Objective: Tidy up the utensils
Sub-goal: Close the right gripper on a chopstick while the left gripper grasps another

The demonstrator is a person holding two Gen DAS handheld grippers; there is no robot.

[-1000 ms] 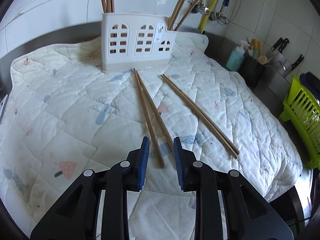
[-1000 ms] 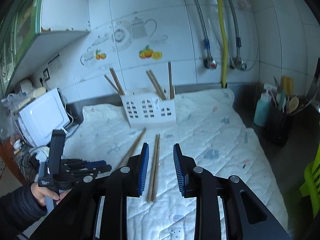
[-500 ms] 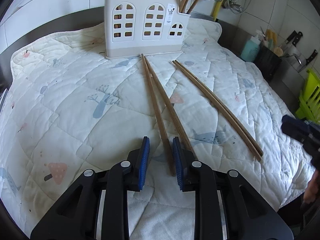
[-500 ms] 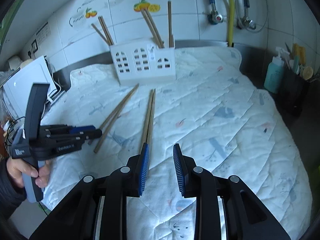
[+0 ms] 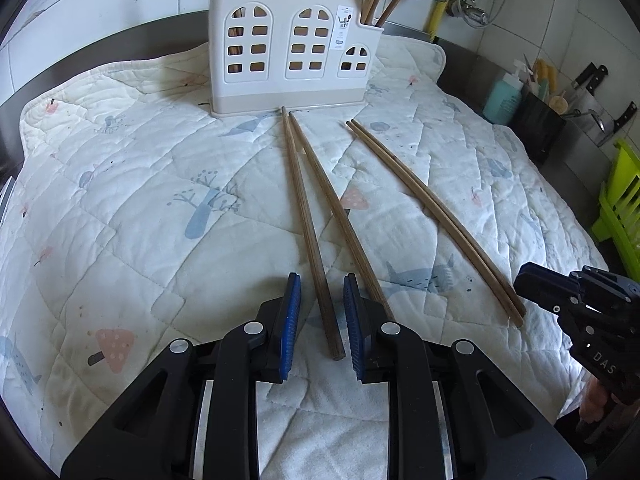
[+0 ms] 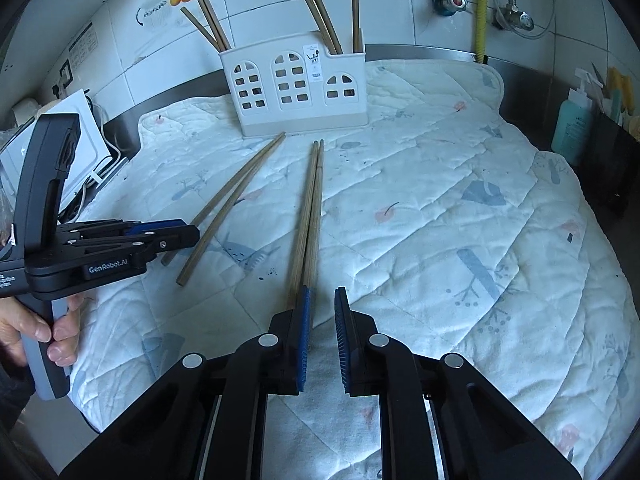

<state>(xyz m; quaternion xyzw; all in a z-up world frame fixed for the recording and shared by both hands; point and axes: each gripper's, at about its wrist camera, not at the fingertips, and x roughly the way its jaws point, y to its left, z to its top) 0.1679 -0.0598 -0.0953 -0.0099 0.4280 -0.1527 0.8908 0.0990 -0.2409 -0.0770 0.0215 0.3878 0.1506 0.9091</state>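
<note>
Left claw (image 5: 318, 280): sits low on the quilt (image 5: 120, 200), a little apart, with the near end of one chopstick (image 5: 312, 220) between the pads, not squeezed. Right claw (image 6: 322, 292): has just been closing and leaves only a thin gap with bare quilt in it, the ends of the other pair (image 6: 310, 208) right by its left pad. Only in the left view: green rack (image 5: 620, 200) and knives (image 5: 592, 76). Only in the right view: a hand (image 6: 36, 328) on the left claw's handle, and tall sticks standing in the white holder (image 6: 296, 88).
</note>
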